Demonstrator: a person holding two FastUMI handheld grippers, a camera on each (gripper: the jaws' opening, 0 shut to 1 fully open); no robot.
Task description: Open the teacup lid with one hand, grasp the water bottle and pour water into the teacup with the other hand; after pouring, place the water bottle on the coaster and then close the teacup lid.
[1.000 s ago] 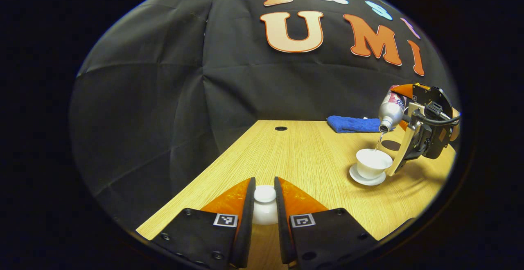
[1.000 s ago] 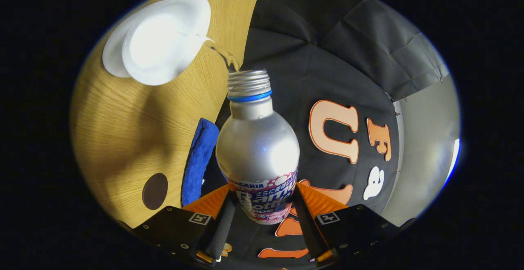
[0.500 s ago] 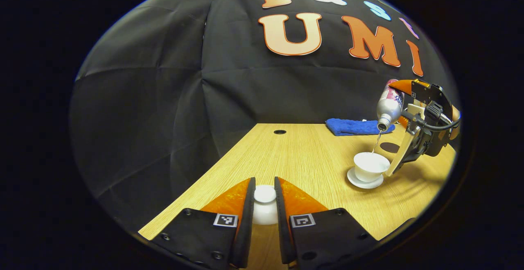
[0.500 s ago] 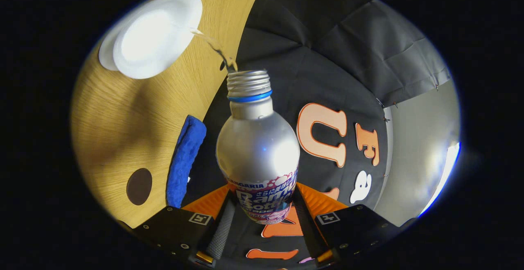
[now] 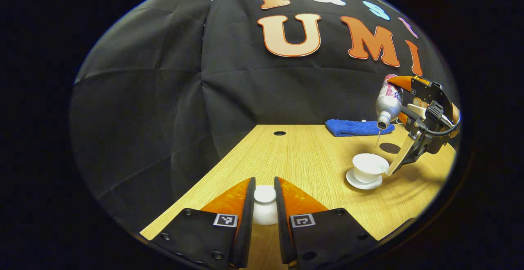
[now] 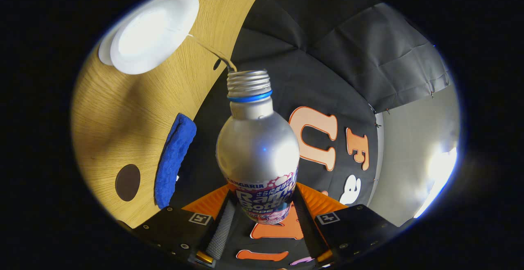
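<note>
Left gripper view: wooden table (image 5: 303, 155), left gripper (image 5: 265, 204) clamped on lid (image 5: 265, 209); right gripper (image 6: 262, 216) around bottle (image 6: 257, 151).

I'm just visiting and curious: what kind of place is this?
Probably a staged recording booth, not a home: black cloth wall, one wooden table, and a teacup set out for pouring.

Two grippers: the left gripper (image 5: 264, 204) in the left gripper view, and the right gripper (image 6: 264, 216) in the right gripper view. One lid (image 5: 265, 209), white. One bottle (image 6: 257, 151), silver, with one thin stream of water (image 6: 208, 50) leaving its mouth. One cup (image 5: 370, 166), white, on one saucer (image 5: 355, 182). One cloth (image 5: 355, 127), blue. One coaster (image 6: 127, 182), dark and round. One table (image 5: 303, 159), wooden, with one small round hole (image 5: 279, 133) in its top.
</note>
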